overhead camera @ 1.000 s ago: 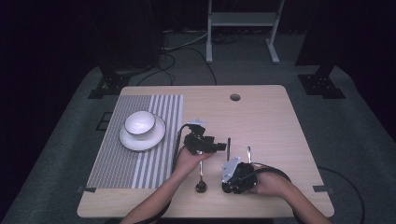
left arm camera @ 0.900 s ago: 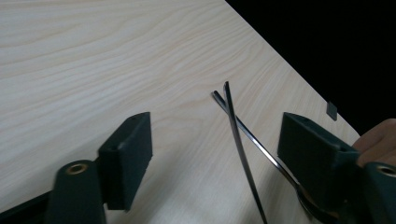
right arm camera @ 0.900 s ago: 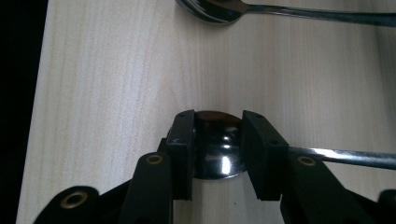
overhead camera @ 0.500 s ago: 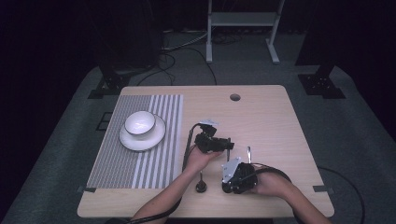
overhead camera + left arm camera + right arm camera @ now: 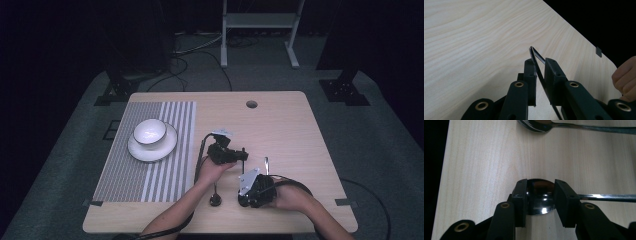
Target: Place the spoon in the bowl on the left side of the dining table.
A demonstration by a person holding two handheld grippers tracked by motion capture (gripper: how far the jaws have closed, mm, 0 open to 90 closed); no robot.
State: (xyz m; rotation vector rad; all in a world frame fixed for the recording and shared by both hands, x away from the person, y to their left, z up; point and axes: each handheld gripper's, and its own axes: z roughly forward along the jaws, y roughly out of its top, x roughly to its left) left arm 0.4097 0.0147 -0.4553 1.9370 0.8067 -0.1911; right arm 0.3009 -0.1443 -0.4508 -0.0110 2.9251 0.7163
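- Left gripper [image 5: 539,75] fingers, just closing, pinch a thin dark metal utensil handle [image 5: 537,63] above the pale wooden table [image 5: 474,37].
- Right gripper [image 5: 540,195] fingers clamp a shiny steel spoon bowl [image 5: 540,195].

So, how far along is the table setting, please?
Done: the white bowl sits on its white plate on the striped placemat. In hand: the right tool grips a shiny metal spoon by its bowl; the left tool, jaws just closing, pinches a thin dark utensil. Left: no cutlery is on the placemat, and a second spoon lies on bare wood.
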